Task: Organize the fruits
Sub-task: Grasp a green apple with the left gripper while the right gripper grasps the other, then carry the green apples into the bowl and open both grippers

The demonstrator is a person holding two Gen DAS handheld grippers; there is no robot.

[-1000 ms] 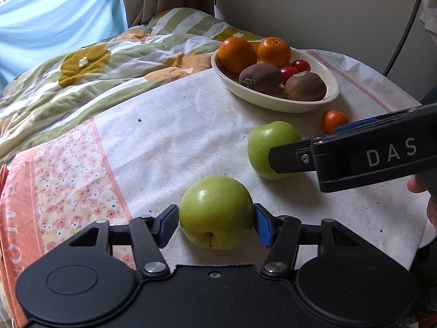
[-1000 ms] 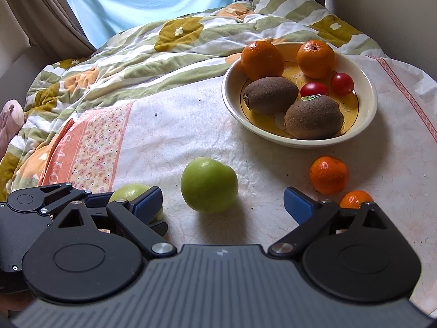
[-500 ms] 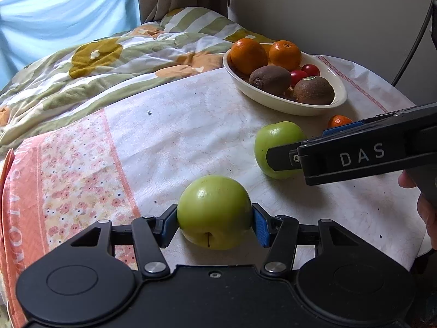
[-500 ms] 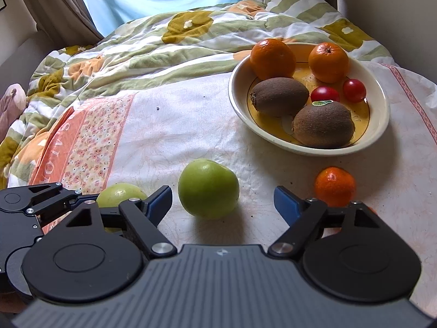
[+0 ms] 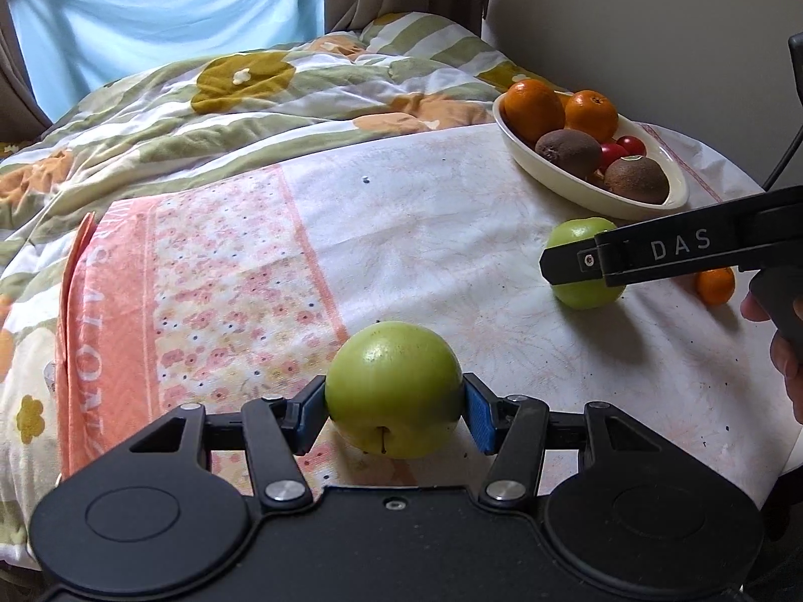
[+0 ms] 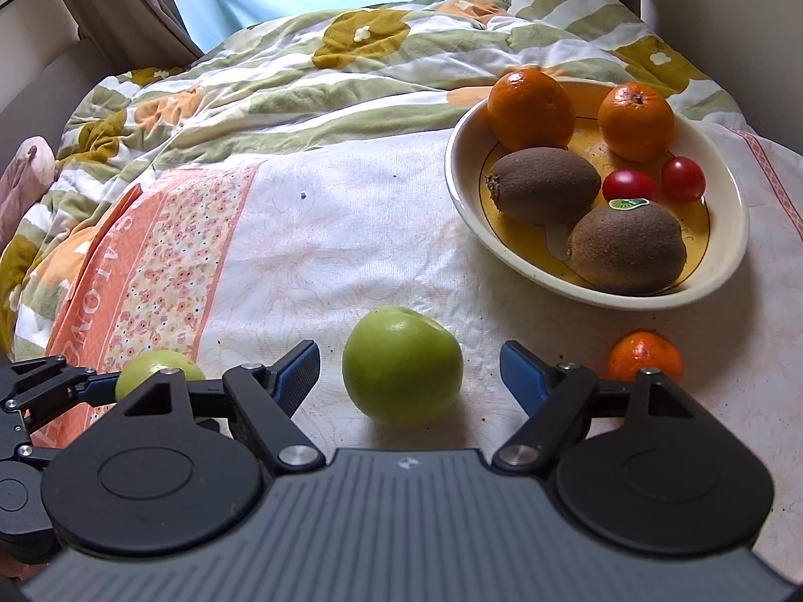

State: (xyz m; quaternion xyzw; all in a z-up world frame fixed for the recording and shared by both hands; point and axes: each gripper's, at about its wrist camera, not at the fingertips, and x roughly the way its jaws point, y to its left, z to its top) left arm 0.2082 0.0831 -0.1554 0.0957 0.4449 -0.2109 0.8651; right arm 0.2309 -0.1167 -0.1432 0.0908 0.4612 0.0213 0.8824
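Left gripper (image 5: pixel 395 414) is clenched on a green apple (image 5: pixel 394 389), blue pads pressed to both flanks, stem end facing the camera. Whether that apple is clear of the cloth-covered bench (image 5: pixel 426 231) or rests on it cannot be told from here.

Right gripper (image 6: pixel 409 376) is not grasping anything. Its jaws have just been closing, with a second green apple (image 6: pixel 402 365) sitting between them on the bench, a gap showing on each side, neither pad touching. The apple lies dead ahead of the fingers, centred, roughly round, so no long axis to line up with; the right hand is plainly the nearer one.

The bowl (image 6: pixel 722 281) stands beyond and to the right of this apple, well apart, already holding two oranges, two kiwis and two cherry tomatoes. A mandarin (image 6: pixel 644 355) lies loose on the bench just beyond the right finger.

Hard to read: in the left wrist view the right gripper's body covers part of the second apple and most of the mandarin. In the right wrist view the held apple shows only as a sliver behind the gripper frame. A person's fingers are cut off at the left view's edge.
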